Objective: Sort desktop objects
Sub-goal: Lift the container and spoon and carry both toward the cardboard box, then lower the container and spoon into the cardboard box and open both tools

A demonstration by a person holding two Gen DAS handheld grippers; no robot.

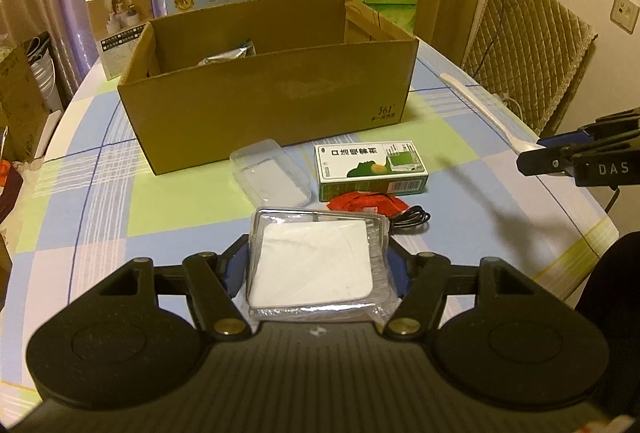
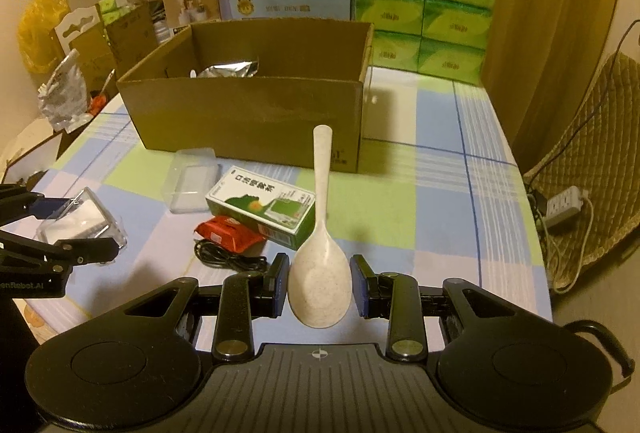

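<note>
Pointing boxward, spoon (image 2: 320, 253) handle leads.

1. Cardboard box (image 1: 272, 101): one, open-topped.
2. Clear plastic cases: two, one with a white pad (image 1: 316, 265), one empty (image 1: 272, 175).
3. Green medicine carton (image 1: 372, 167): one.
4. White spoon (image 2: 320, 241): one.
5. Red packet (image 2: 230, 231): one.
6. Black cable (image 2: 228, 257): one.
7. Foil pouch (image 2: 230, 69) in the box: one.
8. Green tissue packs (image 2: 424, 13): six visible faces.
</note>
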